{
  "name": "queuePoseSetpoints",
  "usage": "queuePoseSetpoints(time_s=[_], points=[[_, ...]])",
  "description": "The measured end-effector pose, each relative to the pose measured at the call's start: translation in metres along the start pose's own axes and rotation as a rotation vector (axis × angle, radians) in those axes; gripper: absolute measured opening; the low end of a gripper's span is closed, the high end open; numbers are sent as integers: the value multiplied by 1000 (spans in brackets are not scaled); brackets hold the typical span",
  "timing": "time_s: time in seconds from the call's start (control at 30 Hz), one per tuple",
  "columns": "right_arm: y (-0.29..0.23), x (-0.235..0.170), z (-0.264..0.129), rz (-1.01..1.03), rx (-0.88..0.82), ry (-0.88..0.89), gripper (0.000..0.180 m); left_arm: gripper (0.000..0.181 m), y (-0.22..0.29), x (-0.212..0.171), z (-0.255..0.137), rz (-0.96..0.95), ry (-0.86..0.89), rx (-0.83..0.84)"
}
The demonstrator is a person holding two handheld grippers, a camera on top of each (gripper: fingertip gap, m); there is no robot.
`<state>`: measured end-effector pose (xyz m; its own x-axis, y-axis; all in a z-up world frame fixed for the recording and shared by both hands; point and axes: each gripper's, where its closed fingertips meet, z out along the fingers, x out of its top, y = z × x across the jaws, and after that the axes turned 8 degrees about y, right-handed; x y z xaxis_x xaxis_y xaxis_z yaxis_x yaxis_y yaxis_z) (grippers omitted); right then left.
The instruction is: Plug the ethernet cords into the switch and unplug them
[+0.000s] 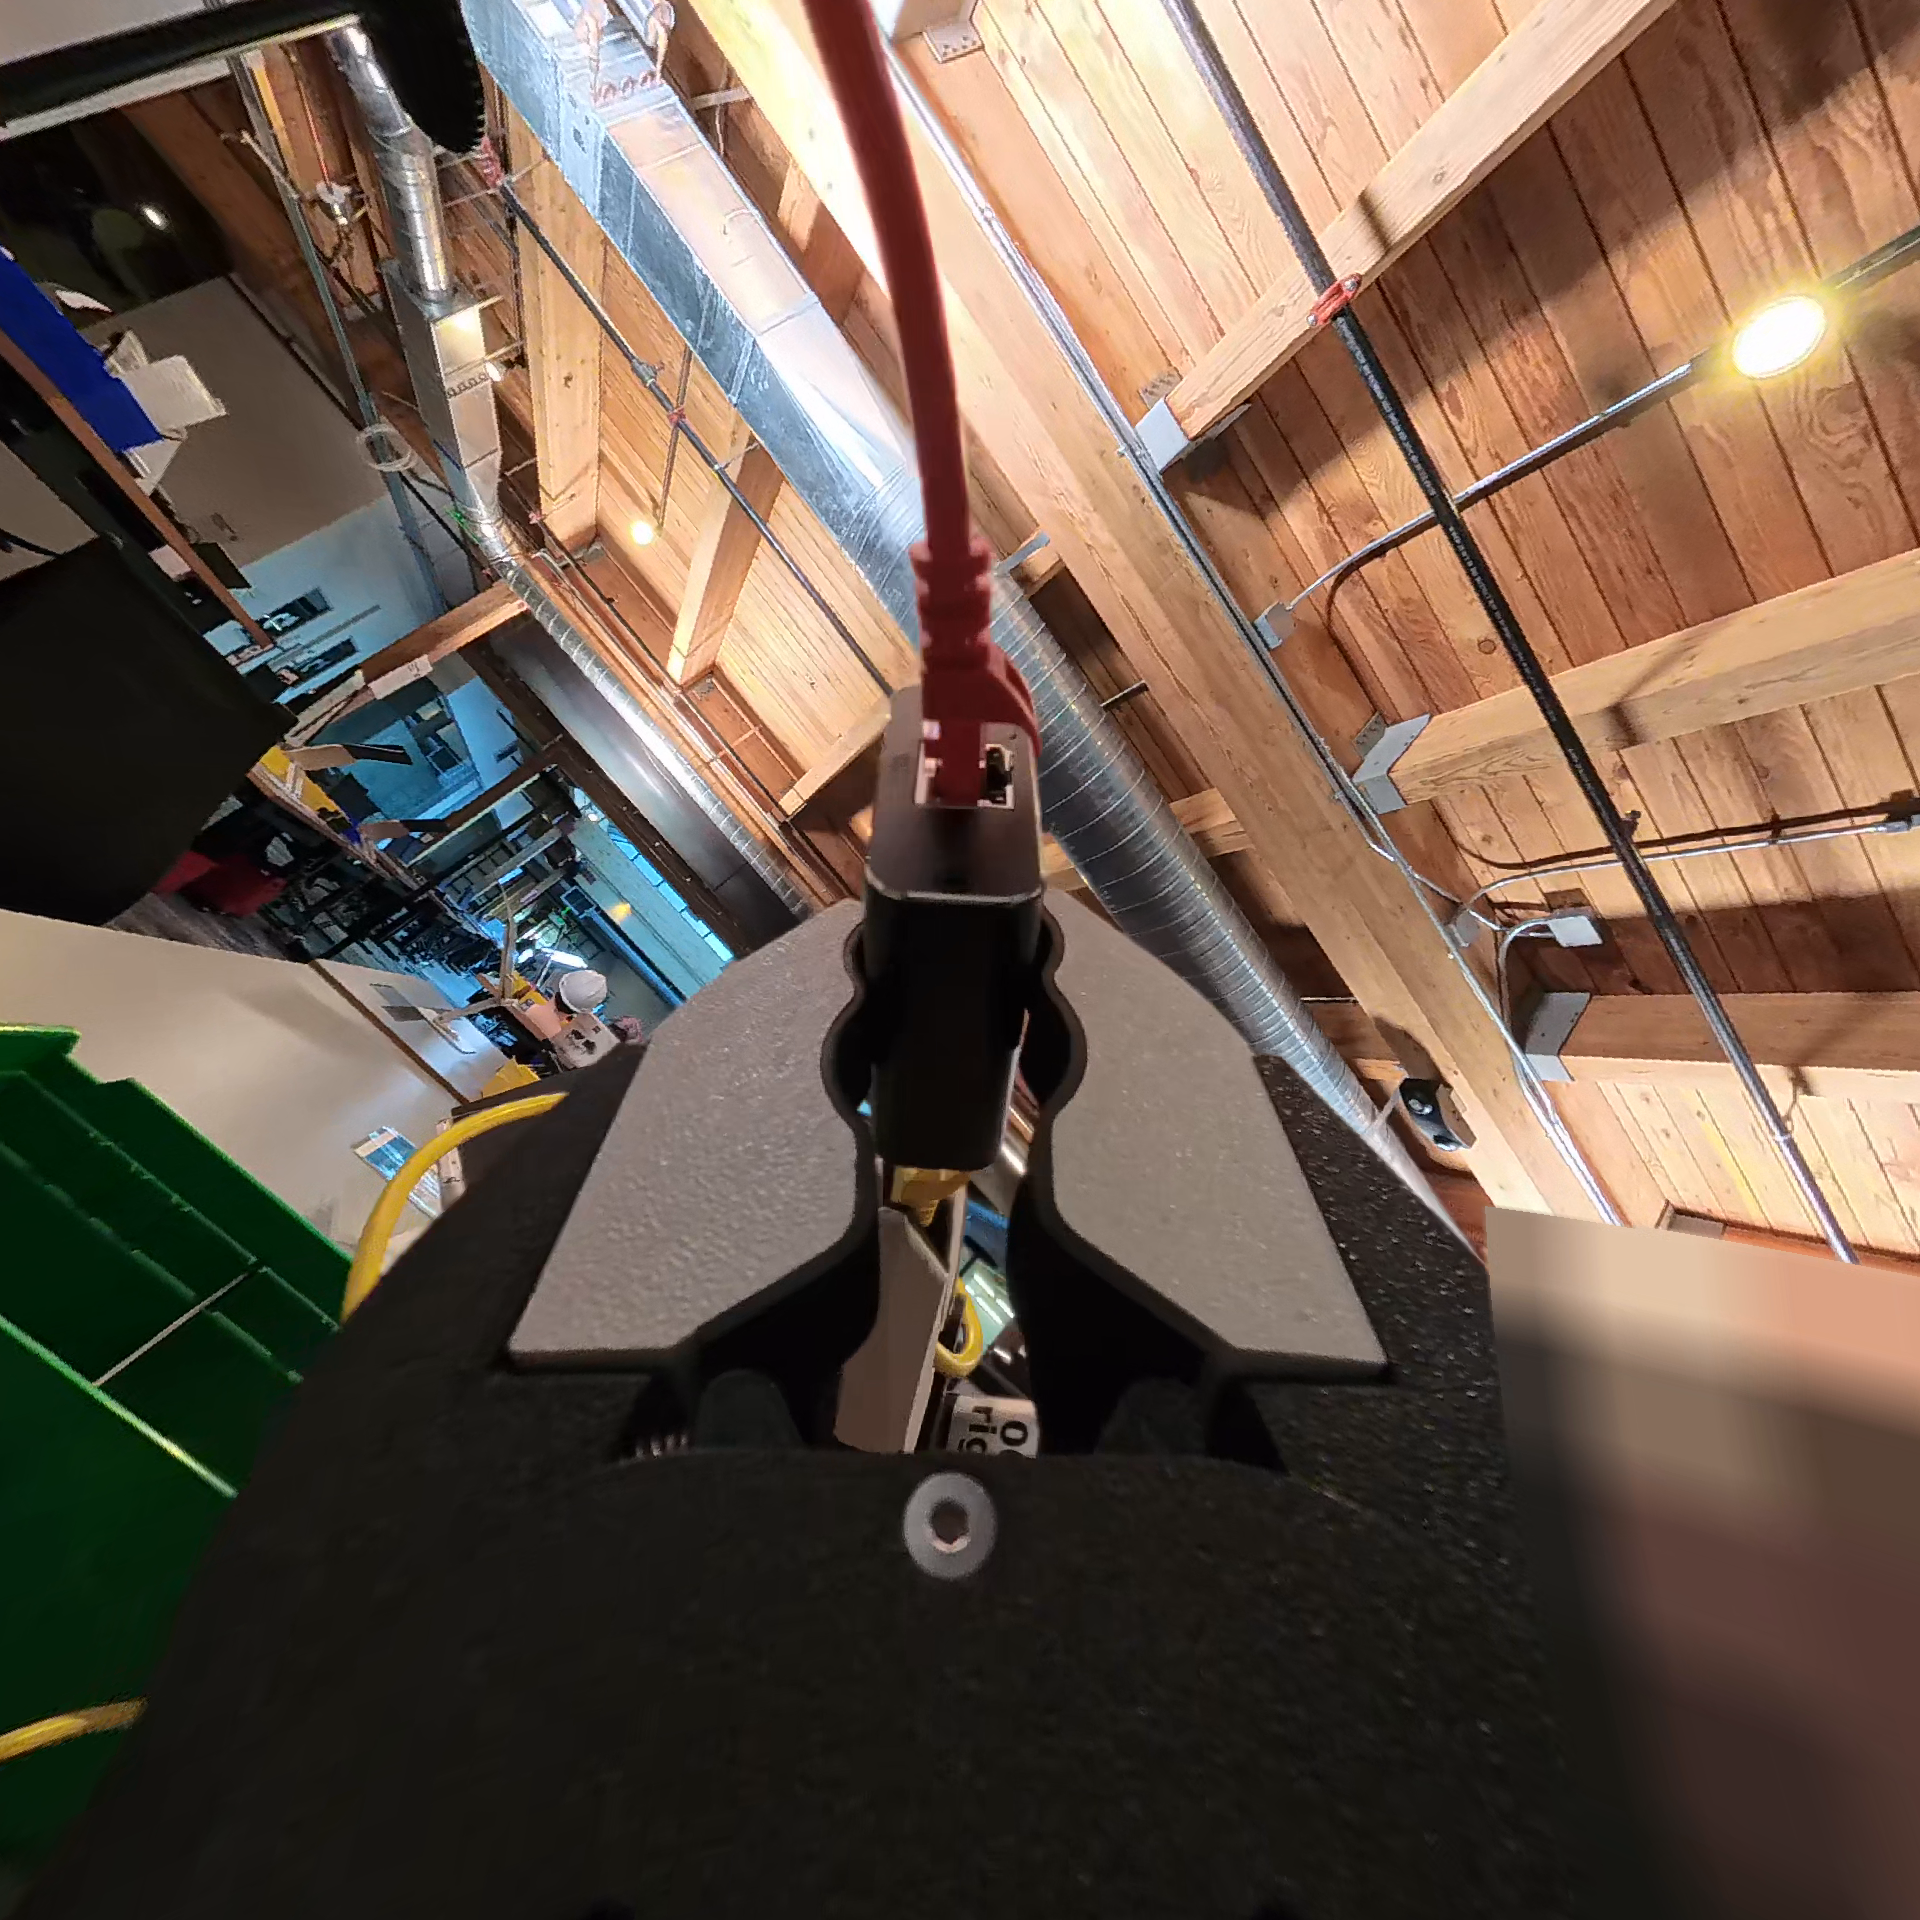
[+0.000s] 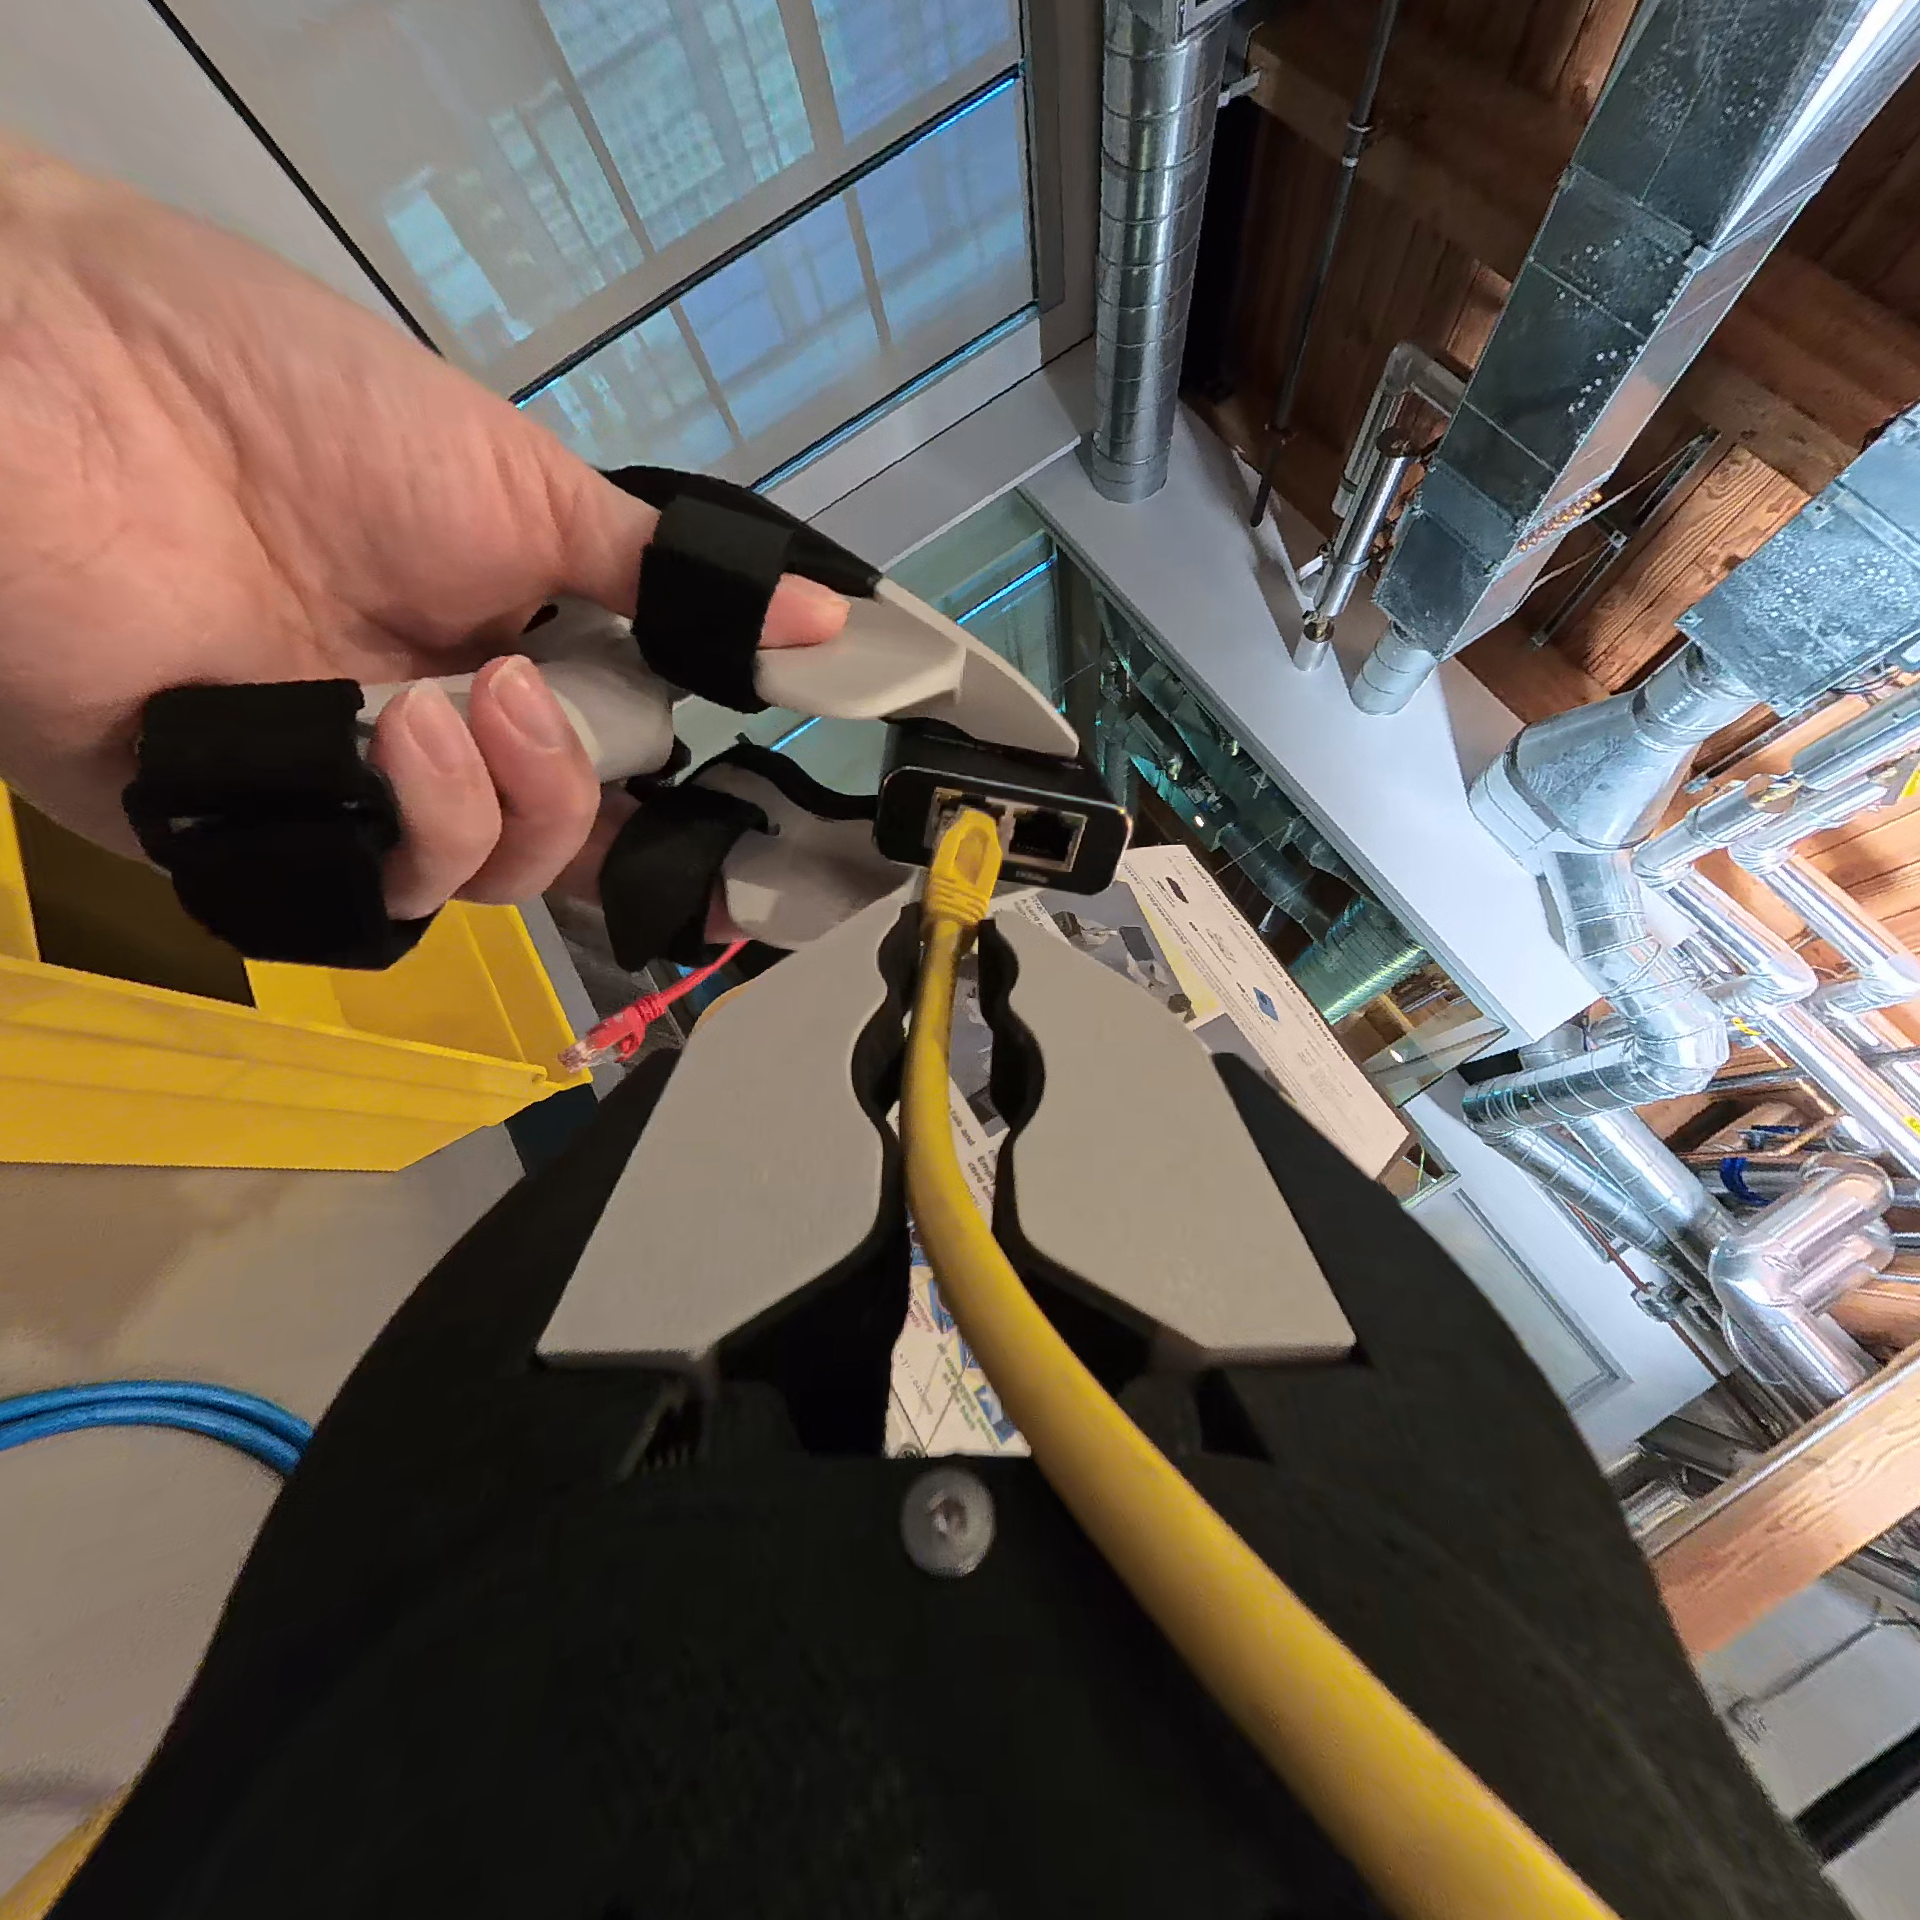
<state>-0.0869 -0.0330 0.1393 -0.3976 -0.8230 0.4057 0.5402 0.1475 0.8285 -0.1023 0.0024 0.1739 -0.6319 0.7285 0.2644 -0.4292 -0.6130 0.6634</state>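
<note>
Here the left tool (image 1: pixel 951 1023) is clamped on the black switch (image 1: pixel 951 935), held up in the air. The right tool (image 2: pixel 940 1023) is closed around the yellow cord (image 2: pixel 961 1195), plugged into the switch's left port. A red cord (image 1: pixel 914 343) sits in its far end.

I am counting one black switch (image 2: pixel 1003 821) — two ports are showing on each end I can see. Three cords are showing: one red (image 1: pixel 920 343), one yellow (image 2: pixel 997 1195), one blue (image 2: pixel 156 1418). Two bins — one green (image 1: pixel 114 1247), one yellow (image 2: pixel 260 1081). I am working two tools — left (image 1: pixel 951 1029), right (image 2: pixel 940 1023).
</note>
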Motion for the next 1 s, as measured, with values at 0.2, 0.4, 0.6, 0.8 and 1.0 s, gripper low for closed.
queuePoseSetpoints(time_s=[0.2,0.4,0.6,0.8,1.0], points=[[1,1,0,29,12,10,11,23,0,-1,1,-1,-6,-7],[-2,-2,0,-14,26,2,11,24,-5,0,-2,1,-14,21],[3,-5,-1,-22,17,-8,11,23,-5,4,-4,13,-4,28],[8,-8,-1,-20,8,-16,11,24,-6,3,-4,25,-13,37],[9,-10,-1,-47,9,-28,11,23,-10,1,-4,43,-29,58]])
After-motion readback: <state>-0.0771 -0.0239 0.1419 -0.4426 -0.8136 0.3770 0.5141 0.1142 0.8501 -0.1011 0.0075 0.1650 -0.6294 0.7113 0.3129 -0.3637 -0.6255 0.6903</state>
